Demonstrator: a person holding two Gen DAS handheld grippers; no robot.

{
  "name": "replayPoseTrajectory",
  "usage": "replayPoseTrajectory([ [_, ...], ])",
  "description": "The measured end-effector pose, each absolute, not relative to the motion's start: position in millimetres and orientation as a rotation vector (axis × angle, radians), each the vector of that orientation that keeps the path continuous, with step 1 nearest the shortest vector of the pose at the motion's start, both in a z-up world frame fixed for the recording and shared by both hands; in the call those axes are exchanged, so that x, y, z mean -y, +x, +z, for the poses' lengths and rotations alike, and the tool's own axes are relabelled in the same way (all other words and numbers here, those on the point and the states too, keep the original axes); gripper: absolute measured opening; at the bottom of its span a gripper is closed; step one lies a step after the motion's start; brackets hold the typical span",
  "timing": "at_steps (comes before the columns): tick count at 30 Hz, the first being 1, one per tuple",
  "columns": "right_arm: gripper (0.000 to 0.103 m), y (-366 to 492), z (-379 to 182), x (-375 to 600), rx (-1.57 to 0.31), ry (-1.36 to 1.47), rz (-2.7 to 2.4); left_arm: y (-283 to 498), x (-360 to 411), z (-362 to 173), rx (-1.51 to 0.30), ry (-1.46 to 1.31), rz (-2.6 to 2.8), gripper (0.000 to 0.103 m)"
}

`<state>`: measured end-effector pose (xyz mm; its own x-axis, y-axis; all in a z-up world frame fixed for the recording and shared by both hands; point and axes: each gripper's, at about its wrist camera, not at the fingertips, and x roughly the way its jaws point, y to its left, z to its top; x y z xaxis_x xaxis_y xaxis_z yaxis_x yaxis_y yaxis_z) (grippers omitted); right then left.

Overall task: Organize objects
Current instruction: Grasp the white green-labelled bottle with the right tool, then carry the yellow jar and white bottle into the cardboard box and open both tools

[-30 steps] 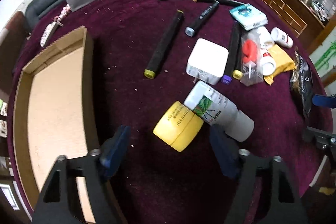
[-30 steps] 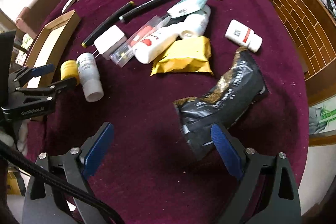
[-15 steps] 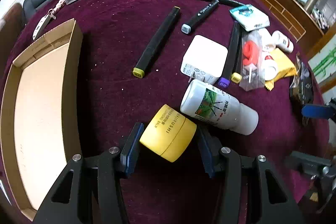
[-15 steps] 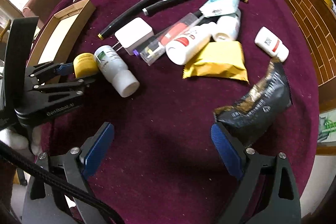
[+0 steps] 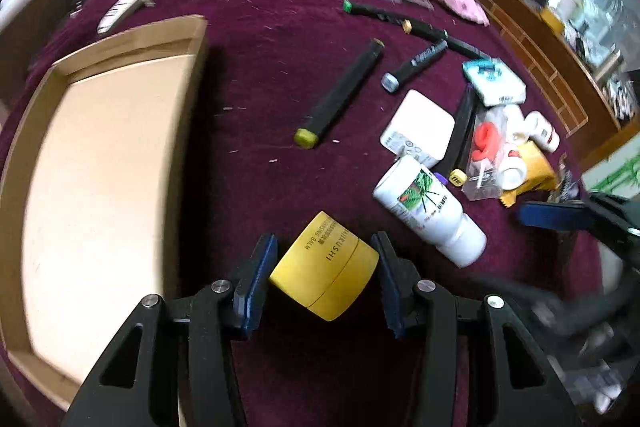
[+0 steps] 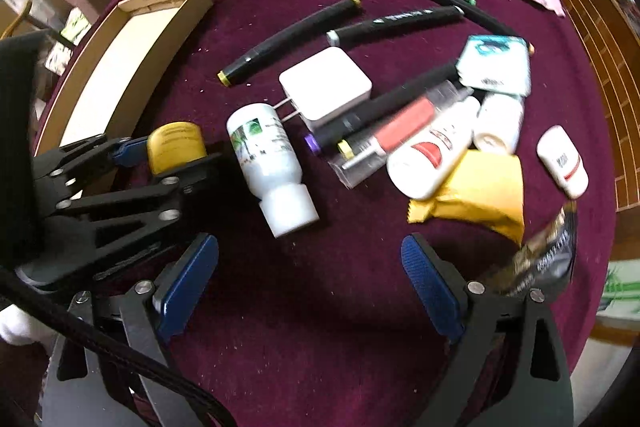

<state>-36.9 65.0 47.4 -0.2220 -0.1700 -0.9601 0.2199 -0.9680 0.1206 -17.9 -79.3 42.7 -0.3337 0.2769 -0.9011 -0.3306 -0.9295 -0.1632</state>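
The left tool point(image 5: 324, 273) has the yellow balm jar point(image 5: 325, 271) between its blue pads, and its jaws are closing on it; the pads sit at the jar's two sides and appear to press on it, the jar tilted with its printed lid toward the camera. It hangs low over the maroon table point(image 5: 260, 75), just right of the shallow cardboard tray point(image 5: 100, 167), which holds nothing visible and is probably where the jar belongs. From the right wrist view the same jar point(image 6: 176, 147) shows pinched at the tip of the left tool point(image 6: 160, 155), beside the tray wall point(image 6: 160, 27). The jar looks like rigid plastic, short and squat, likely light; its smooth round wall could let it roll or slip in flat pads, so the hold across the widest part of the body, below the lid seam, seems the safest place, and a firm but not crushing squeeze should do. The right tool point(image 6: 312, 287) stands wide with nothing between its pads, though its jaws are beginning to close; it hovers above bare cloth short of the clutter. Nearest to it lies the white bottle point(image 6: 272, 163) on its side, stiff and round, likely to roll unless taken across the body. Beyond are a white charger point(image 6: 326, 87), black markers point(image 6: 288, 39), a yellow packet point(image 6: 480, 195) that will be soft and crinkly, and a dark foil pouch point(image 6: 544, 259) at the right edge.
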Motion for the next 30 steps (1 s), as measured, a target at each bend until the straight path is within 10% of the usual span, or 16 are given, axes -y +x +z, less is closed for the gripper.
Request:
replayPoseTrajectory([
  [5, 0.062, -51, 38, -49, -0.097, 1.803, -2.250, 7, 109, 68, 0.036, -1.534, 2.329, 0.042],
  [16, 0.038, -77, 20, -22, -0.177, 1.838, -2.270, 20, 138, 85, 0.069, -1.555, 2.372, 0.042],
  [30, 0.033, -56, 64, -41, 0.271, 1.783, -2.161, -6, 186, 112, 0.106, -1.488, 2.445, 0.042],
])
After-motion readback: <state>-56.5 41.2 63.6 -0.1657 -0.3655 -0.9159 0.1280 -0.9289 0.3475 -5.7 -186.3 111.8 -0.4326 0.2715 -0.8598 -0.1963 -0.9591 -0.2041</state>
